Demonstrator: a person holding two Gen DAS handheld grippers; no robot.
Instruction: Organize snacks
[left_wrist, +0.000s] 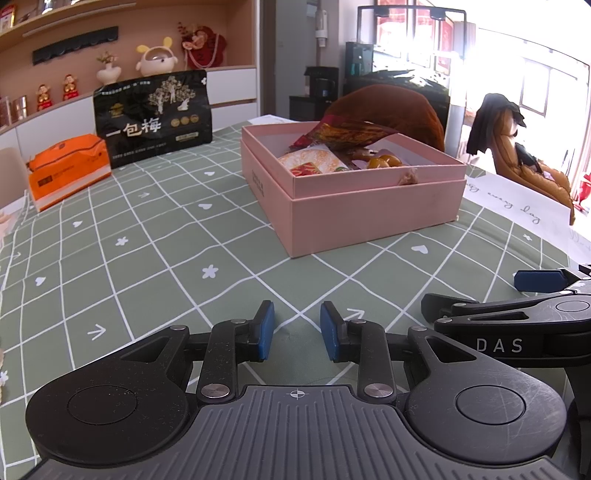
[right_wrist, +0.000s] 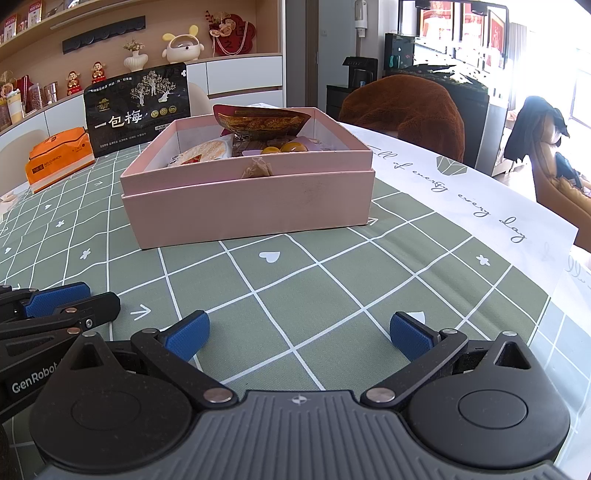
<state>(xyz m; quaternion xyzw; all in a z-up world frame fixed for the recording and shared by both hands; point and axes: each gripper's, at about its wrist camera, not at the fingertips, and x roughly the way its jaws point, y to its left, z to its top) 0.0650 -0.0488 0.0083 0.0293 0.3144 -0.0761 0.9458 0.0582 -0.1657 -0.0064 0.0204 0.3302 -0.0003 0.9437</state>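
A pink box (left_wrist: 373, 210) (right_wrist: 251, 206) stands on the green checked tablecloth, holding several snacks: a red-gold packet (left_wrist: 351, 134) (right_wrist: 262, 123), a round pale cracker pack (left_wrist: 314, 160) (right_wrist: 205, 151) and yellow candies (left_wrist: 384, 161) (right_wrist: 284, 148). My left gripper (left_wrist: 297, 330) hovers low over the cloth in front of the box, jaws a narrow gap apart with nothing between them. My right gripper (right_wrist: 299, 332) sits beside it, jaws wide apart and empty. Each gripper's blue-padded fingers (left_wrist: 539, 279) (right_wrist: 55, 295) show at the edge of the other's view.
A black plum bag (left_wrist: 155, 118) (right_wrist: 138, 110) stands upright behind the box at the left, next to an orange pack (left_wrist: 68, 171) (right_wrist: 59, 160). A white printed cloth (right_wrist: 461, 192) covers the table's right side. A brown chair back (right_wrist: 402, 110) rises behind the table.
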